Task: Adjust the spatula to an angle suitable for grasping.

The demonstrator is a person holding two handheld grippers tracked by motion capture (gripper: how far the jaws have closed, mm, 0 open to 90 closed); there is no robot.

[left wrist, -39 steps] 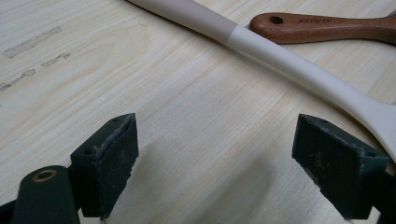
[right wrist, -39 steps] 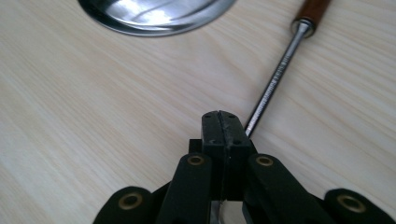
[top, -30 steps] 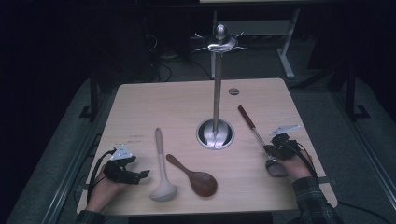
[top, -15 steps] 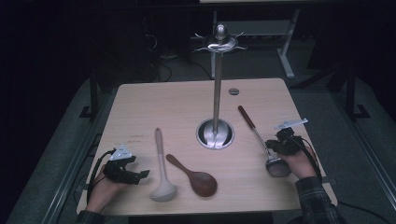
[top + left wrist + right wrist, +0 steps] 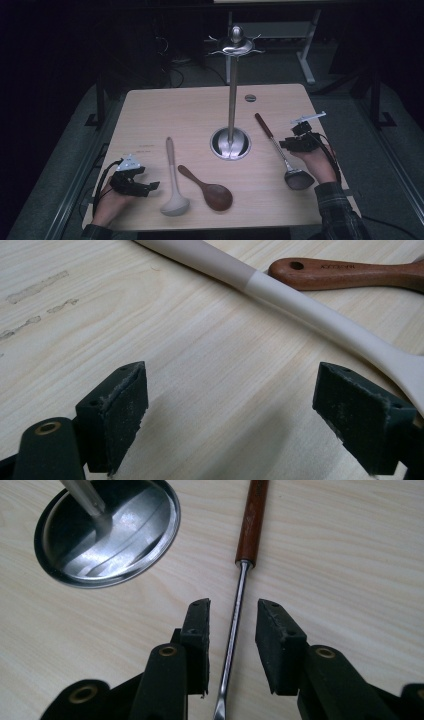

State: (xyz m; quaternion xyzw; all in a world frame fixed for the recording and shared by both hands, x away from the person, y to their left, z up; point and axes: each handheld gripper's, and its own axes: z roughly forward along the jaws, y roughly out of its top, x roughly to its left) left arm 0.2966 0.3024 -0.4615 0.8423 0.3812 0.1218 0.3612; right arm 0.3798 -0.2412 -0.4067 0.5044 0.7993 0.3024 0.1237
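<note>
High view: the right tongs [image 5: 299,142] have just been opening over the ladle [image 5: 280,150] on the worktop [image 5: 190,110]. Left gripper view: left tongs [image 5: 245,420] spread, empty. Right gripper view: shaft [image 5: 232,630] between pads, untouched. Released, I judge; next, withdraw clear.

Dim lab or studio: lone wooden table [image 5: 200,107], floor cables [image 5: 172,70], equipment frames [image 5: 305,55].

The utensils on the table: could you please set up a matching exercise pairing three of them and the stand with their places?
1. cream ladle
2. brown wooden spoon
3. metal ladle
4. utensil stand

a. middle of the table
b. beside the right gripper
c. nearest the left gripper
d. between the cream ladle and the stand

Pairs: 1-c, 2-d, 3-b, 4-a
</note>
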